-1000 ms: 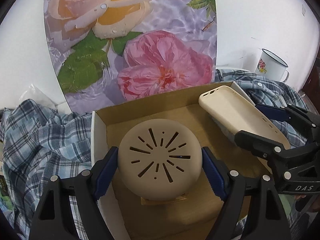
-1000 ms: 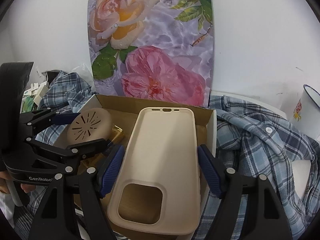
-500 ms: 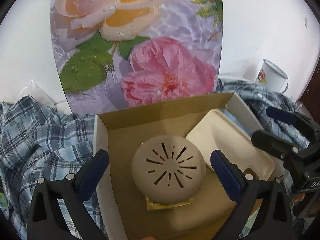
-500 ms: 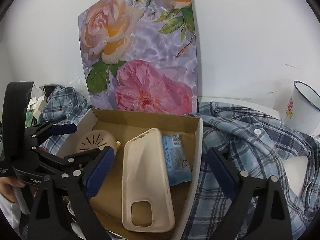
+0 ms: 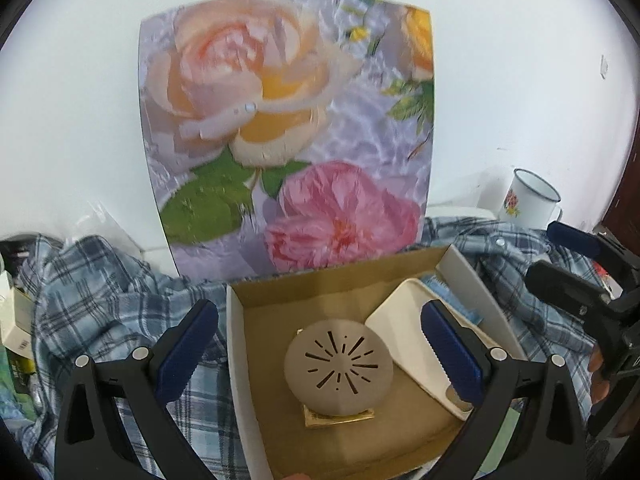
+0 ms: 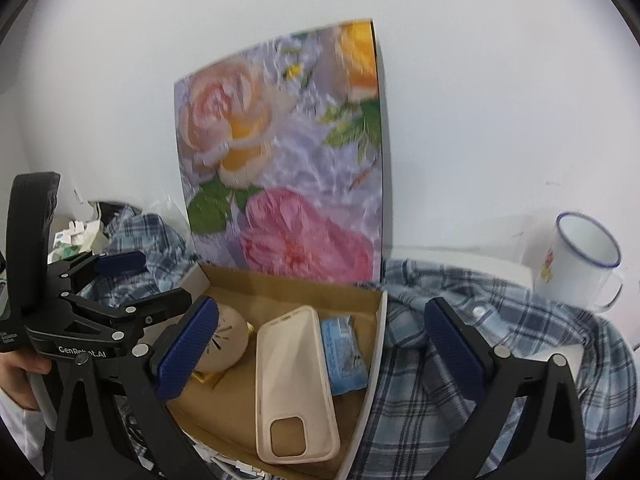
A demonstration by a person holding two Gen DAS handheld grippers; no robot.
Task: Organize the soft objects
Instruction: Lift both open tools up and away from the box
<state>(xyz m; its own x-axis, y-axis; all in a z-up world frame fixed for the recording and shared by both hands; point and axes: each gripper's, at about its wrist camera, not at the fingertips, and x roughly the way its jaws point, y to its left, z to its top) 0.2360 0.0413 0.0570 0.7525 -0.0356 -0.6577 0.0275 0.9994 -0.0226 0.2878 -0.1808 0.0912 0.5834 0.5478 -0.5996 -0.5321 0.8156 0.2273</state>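
The round slotted cover (image 5: 338, 367) was seen lying in the left half of the cardboard box (image 5: 256, 384), on a gold packet (image 5: 340, 418), below and between the spread fingers of the left gripper (image 5: 318, 354), untouched by either pad. The beige phone case (image 6: 294, 388) was found flat in the box's right half, beside a blue packet (image 6: 344, 354) against the right wall, ahead of the right gripper (image 6: 322, 356), whose jaws were likewise parted with nothing pressed between them.

A second earlier, both items had been clamped; the jaws had just been opening, and both things were left set down in the box. Both grippers were seen higher and further back than before.

Each gripper was held pointing down at a slant toward the box, over the plaid shirt (image 6: 460, 384). A hand (image 6: 18, 372) was visible on the left gripper's handle.
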